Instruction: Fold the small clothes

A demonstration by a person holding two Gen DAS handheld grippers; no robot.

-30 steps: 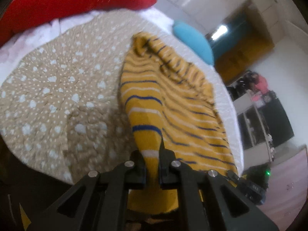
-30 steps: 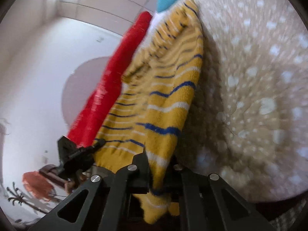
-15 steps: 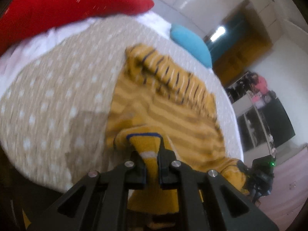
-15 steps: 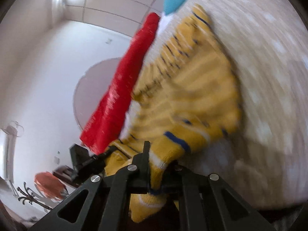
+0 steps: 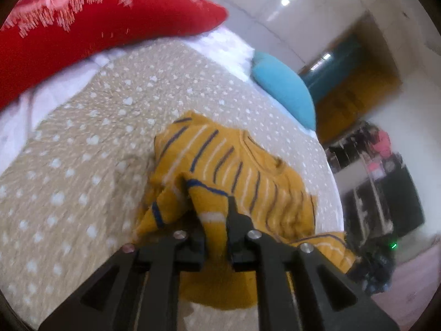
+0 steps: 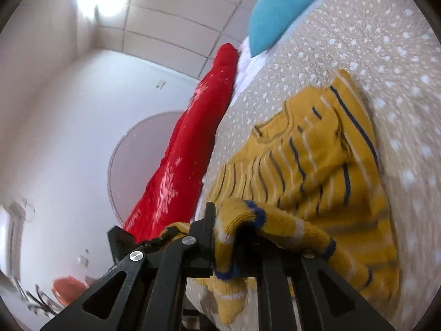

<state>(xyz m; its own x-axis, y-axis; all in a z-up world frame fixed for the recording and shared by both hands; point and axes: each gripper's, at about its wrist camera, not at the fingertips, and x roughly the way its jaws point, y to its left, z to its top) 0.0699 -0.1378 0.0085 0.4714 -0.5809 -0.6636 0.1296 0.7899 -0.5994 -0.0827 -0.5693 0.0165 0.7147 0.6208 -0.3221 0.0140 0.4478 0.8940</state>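
While soft and floppy, striped yellow sweater (image 5: 234, 171) drapes | left gripper (image 5: 216, 220) pinches hem | right gripper (image 6: 234, 237) pinches hem corner | best held at the edges.

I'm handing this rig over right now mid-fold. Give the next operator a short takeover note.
Left gripper: shut on the sweater's hem edge.
Right gripper: shut on the hem too.
Yellow striped sweater lies on the spotted tan bedspread, neckline away from you, near edge lifted and doubling over its body. Red pillow and blue pillow sit beyond it.
Done: both corners gripped, fold begun.
Left: carry the hem toward the neckline, lay flat, release, check the fold.
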